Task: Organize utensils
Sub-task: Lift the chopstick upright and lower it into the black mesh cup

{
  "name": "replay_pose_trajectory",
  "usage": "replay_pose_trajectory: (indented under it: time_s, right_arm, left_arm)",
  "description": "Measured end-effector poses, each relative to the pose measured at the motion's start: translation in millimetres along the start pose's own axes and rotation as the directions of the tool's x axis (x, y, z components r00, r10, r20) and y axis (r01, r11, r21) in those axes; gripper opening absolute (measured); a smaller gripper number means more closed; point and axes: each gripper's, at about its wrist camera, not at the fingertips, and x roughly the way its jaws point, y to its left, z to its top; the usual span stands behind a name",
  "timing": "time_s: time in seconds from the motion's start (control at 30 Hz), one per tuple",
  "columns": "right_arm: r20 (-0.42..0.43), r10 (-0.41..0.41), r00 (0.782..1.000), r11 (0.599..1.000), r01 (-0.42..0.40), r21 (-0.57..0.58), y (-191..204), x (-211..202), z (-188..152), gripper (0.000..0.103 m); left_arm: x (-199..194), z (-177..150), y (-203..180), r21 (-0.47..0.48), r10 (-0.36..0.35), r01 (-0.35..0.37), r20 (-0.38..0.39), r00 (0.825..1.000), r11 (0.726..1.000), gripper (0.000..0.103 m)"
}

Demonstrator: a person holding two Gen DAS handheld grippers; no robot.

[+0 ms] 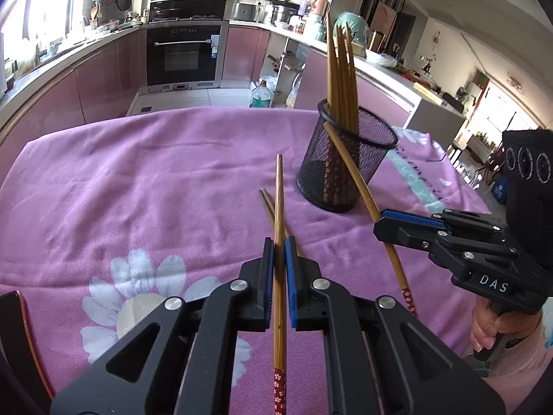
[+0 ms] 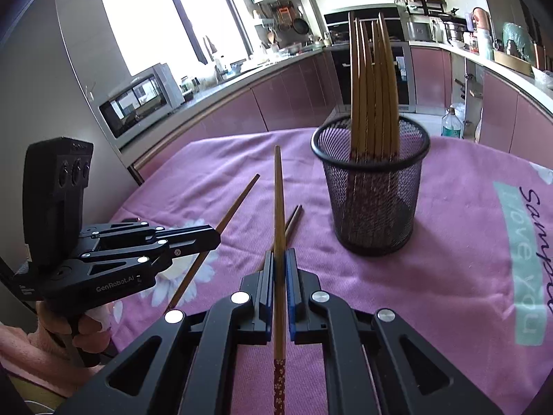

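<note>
**Trainee:** What have you got in each hand?

**Me:** One chopstick apiece. My left gripper is clamped on the left chopstick, which runs up the centre of the left wrist view. My right gripper is clamped the same way on the right chopstick. Both are pinched partway along, with the red patterned ends behind the pads.

**Trainee:** And where do they go?

**Me:** Into the mesh holder, right of centre in the right wrist view, where a bundle of chopsticks already stands upright. A dark spare chopstick lies on the cloth just past my right tip.

**Trainee:** How would you do the drop well?

**Me:** I'd lift each tip above the rim, tilt the stick steeper, and aim for the gap beside the bundle. One hand at a time, I think, since the two sticks could cross. In the left wrist view my right stick appears close against the holder's rim, so I'd clear it first.

**Trainee:** Surroundings?

**Me:** A pink tablecloth with a white flower print. Behind it is a kitchen with pink cabinets, a built-in oven at upper centre and a bright window.
</note>
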Motion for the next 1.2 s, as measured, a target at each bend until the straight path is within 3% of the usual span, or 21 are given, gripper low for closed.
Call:
replay_pose_trajectory:
  time_s: [0.63, 1.2]
  right_arm:
    - [0.126, 0.002, 0.992, 1.000, -0.005, 0.024, -11, -39, 21, 0.005]
    - [0.213, -0.012, 0.977, 1.000, 0.013, -0.002, -13, -59, 43, 0.005]
  left_arm:
    - [-44, 26, -4, -0.008, -0.150, 0.151, 0.102, 0.984, 0.988, 0.007]
    - [-73, 56, -11, 0.008, -0.190, 0.192, 0.202, 0.961, 0.981, 0.007]
